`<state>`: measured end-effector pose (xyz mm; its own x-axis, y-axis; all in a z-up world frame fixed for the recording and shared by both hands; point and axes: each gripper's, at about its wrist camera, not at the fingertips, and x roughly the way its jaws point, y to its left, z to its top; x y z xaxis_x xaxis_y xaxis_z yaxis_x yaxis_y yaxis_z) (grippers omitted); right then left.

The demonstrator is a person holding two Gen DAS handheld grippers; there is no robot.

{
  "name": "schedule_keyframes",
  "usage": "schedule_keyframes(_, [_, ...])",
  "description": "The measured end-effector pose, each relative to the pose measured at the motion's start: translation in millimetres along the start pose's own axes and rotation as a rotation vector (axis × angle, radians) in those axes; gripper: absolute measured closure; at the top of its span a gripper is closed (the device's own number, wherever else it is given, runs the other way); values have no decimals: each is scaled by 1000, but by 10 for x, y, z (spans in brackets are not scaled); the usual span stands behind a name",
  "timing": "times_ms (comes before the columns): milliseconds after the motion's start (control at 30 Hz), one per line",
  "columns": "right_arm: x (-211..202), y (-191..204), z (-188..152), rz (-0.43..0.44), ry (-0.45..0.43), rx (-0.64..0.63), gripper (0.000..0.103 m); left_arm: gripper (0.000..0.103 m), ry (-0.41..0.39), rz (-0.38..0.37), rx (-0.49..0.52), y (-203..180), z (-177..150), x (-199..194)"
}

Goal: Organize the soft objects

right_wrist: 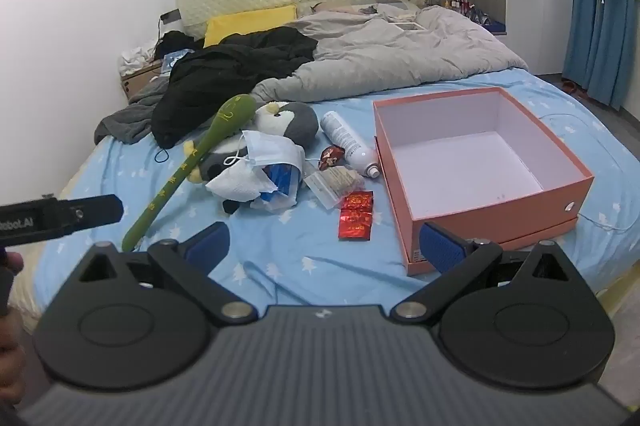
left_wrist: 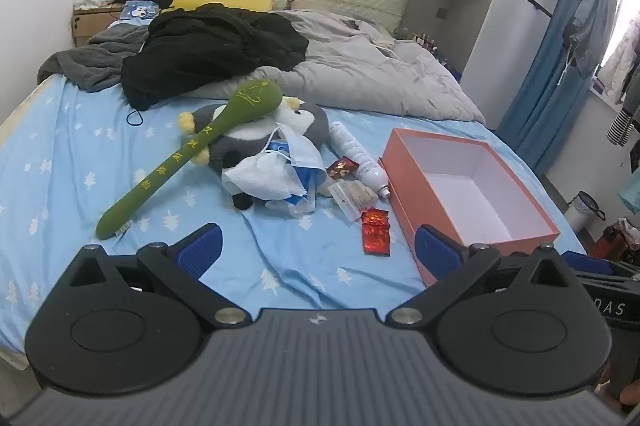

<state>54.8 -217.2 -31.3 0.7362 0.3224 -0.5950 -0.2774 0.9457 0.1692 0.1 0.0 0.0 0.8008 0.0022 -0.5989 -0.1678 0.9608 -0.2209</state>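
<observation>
Your left gripper (left_wrist: pixel 318 252) and right gripper (right_wrist: pixel 326 248) both hang over the near bed edge, jaws spread wide, nothing between them. Just past them: red foil packet (right_wrist: pixel 356 215), orange box (right_wrist: pixel 480 166) to the right, no lid. Mid-bed: penguin plush (left_wrist: pixel 256 134) under the green plush stick (left_wrist: pixel 188 158), face mask (right_wrist: pixel 268 148) and tissue on top. Far: grey duvet (left_wrist: pixel 360 74), black clothing (left_wrist: pixel 208 50).

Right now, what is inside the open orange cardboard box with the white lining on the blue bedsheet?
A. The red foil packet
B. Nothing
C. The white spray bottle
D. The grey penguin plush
B: the orange cardboard box shows only bare white lining in both views; everything else lies on the sheet beside it.
</observation>
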Motion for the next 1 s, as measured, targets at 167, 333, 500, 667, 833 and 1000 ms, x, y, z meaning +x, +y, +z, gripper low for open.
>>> schedule_keyframes(167, [-9,-15,-24,4,-14,2,0,0,-15,-1,16,1,-8,-19])
schedule_keyframes(333, [-59,16,-78,2,-16,4,0,0,-18,-18,2,-55,0,-57])
schedule_keyframes(500, [-63,53,-92,1,-15,-1,0,0,1,-29,32,-77,-82,-71])
schedule_keyframes(667, [-79,55,-132,7,-14,-6,0,0,0,-28,24,-43,-88,-90])
schedule_keyframes(833, [-76,58,-126,7,-14,-3,0,0,-2,-21,32,-40,-93,-103])
schedule_keyframes(1000, [-76,47,-129,-2,-8,-1,0,0,-10,-13,43,-67,-95,-129])
